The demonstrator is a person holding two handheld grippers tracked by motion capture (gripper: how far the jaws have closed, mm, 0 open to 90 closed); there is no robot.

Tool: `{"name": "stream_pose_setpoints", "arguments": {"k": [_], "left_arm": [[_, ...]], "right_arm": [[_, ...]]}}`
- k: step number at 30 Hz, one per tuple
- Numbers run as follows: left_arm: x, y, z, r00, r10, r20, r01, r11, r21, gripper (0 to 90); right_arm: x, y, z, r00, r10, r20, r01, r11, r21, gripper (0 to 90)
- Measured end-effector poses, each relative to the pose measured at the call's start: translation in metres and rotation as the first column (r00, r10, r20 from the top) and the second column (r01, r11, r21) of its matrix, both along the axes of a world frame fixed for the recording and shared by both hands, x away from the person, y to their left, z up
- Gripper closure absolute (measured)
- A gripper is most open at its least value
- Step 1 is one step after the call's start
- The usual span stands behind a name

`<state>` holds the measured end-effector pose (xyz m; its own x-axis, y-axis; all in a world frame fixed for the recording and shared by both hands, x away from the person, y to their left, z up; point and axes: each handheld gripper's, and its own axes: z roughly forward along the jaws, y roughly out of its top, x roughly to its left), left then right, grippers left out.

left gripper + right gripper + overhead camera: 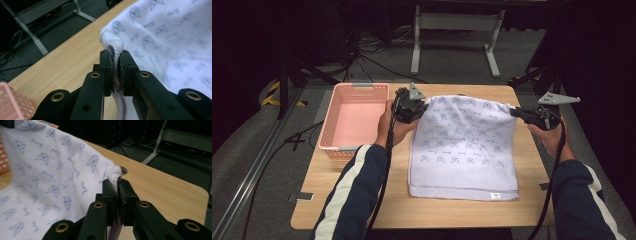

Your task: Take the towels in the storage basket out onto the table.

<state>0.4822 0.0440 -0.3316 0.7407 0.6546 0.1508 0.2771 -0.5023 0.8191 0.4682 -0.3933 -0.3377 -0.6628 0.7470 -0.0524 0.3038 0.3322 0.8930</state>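
High view puts your left gripper point(421, 106) at the far left corner of the white printed towel point(464, 145) and your right gripper point(518, 113) at its far right corner. Both corners are raised off the wooden counter point(362, 195), so the far edge hangs between your 2 hands while the near part, still folded in layers, lies flat on the counter. A pink plastic basket point(354, 120) stands on the counter just left of your left hand.

Left gripper view has your fingers point(106, 67) pinched narrow on a bunched towel corner point(113, 42), which pokes out above the tips; the rest of the cloth slopes away to the right.

Right gripper view reads the same: your fingers point(127, 192) are clamped on the other bunched corner point(114, 173), with the printed cloth draping off to the left and bare counter beyond.
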Motion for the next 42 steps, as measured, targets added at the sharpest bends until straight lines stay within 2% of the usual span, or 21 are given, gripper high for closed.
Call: {"name": "stream_pose_setpoints", "arguments": {"k": [1,3,7,8,10,11,14,15,20,23,25,28,31,33,34,36,37,38,39,40,42], "left_arm": [[-0.011,0.003,0.001,0.9996,-0.023,0.017,0.022,0.9993,0.031,83.0],[-0.028,0.008,0.001,0.998,-0.058,0.024,0.057,0.9974,0.044,82.8],[-0.062,0.014,-0.006,0.9911,-0.124,0.047,0.12,0.9885,0.093,82.5],[-0.07,0.016,-0.009,0.9872,-0.148,0.06,0.141,0.9837,0.112,82.0],[-0.093,0.021,-0.021,0.9808,-0.178,0.079,0.168,0.9777,0.126,81.9],[-0.093,0.021,-0.021,0.9808,-0.178,0.079,0.168,0.9777,0.126,81.8],[-0.112,0.026,-0.037,0.9687,-0.227,0.1,0.211,0.9653,0.154,81.8],[-0.117,0.026,-0.043,0.9701,-0.224,0.093,0.208,0.9656,0.156,81.7],[-0.136,0.034,-0.071,0.9613,-0.264,0.08,0.249,0.9559,0.155,81.7],[-0.142,0.041,-0.086,0.961,-0.271,0.057,0.258,0.952,0.164,80.1],[-0.144,0.045,-0.098,0.9651,-0.26,0.031,0.25,0.9493,0.191,80.5],[-0.146,0.048,-0.112,0.9691,-0.247,-0.006,0.242,0.9443,0.223,81.2],[-0.149,0.047,-0.12,0.9673,-0.252,-0.024,0.25,0.9315,0.265,79.6],[-0.15,0.049,-0.12,0.9693,-0.242,-0.043,0.245,0.939,0.241,72.5],[-0.151,0.051,-0.118,0.9722,-0.229,-0.049,0.234,0.9472,0.219,68.6],[-0.151,0.053,-0.112,0.976,-0.207,-0.066,0.215,0.9649,0.151,60.6],[-0.15,0.054,-0.106,0.9745,-0.212,-0.073,0.219,0.9708,0.098,58.7],[-0.149,0.053,-0.101,0.9753,-0.209,-0.07,0.214,0.9741,0.072,57.9],[-0.149,0.05,-0.096,0.973,-0.218,-0.078,0.221,0.9744,0.041,57.0],[-0.148,0.047,-0.094,0.9707,-0.226,-0.082,0.228,0.9734,0.022,57.9],[-0.144,0.039,-0.089,0.9712,-0.229,-0.066,0.232,0.9722,0.034,58.1]], "right_arm": [[0.0,0.0,0.0,1.0,0.0,0.0,0.0,1.0,0.0,84.6],[-0.022,-0.001,-0.004,0.9974,0.071,0.014,-0.071,0.997,0.008,84.5],[-0.043,-0.003,-0.009,0.9915,0.125,0.035,-0.125,0.992,0.0,84.5],[-0.058,-0.008,-0.013,0.987,0.153,0.048,-0.154,0.988,0.027,84.3],[-0.071,-0.011,-0.017,0.9819,0.181,0.056,-0.183,0.983,0.025,84.3],[-0.071,-0.011,-0.017,0.9819,0.181,0.056,-0.183,0.983,0.025,84.3],[-0.093,-0.017,-0.028,0.971,0.231,0.06,-0.233,0.972,0.016,84.3],[-0.1,-0.018,-0.033,0.9661,0.252,0.055,-0.254,0.967,0.018,84.2],[-0.124,-0.022,-0.051,0.9531,0.303,0.004,-0.302,0.953,-0.034,83.9],[-0.138,-0.023,-0.064,0.9387,0.342,-0.046,-0.344,0.937,-0.059,83.3],[-0.147,-0.023,-0.075,0.9293,0.357,-0.093,-0.365,0.927,-0.088,82.6],[-0.152,-0.024,-0.086,0.93,0.339,-0.142,-0.357,0.925,-0.128,79.7],[-0.158,-0.024,-0.095,0.9257,0.333,-0.18,-0.362,0.917,-0.169,76.1],[-0.162,-0.025,-0.099,0.9228,0.329,-0.2,-0.365,0.914,-0.178,73.2],[-0.164,-0.026,-0.1,0.9241,0.322,-0.205,-0.359,0.917,-0.175,71.4],[-0.167,-0.028,-0.097,0.9303,0.309,-0.198,-0.341,0.926,-0.16,64.7],[-0.168,-0.03,-0.093,0.9394,0.289,-0.184,-0.317,0.937,-0.147,63.4],[-0.168,-0.03,-0.087,0.9477,0.269,-0.172,-0.292,0.948,-0.125,61.4],[-0.169,-0.028,-0.081,0.9495,0.272,-0.156,-0.291,0.95,-0.114,60.4],[-0.169,-0.023,-0.074,0.9578,0.253,-0.136,-0.27,0.955,-0.123,61.7],[-0.168,-0.015,-0.066,0.9605,0.247,-0.127,-0.263,0.957,-0.123,63.0]]}}
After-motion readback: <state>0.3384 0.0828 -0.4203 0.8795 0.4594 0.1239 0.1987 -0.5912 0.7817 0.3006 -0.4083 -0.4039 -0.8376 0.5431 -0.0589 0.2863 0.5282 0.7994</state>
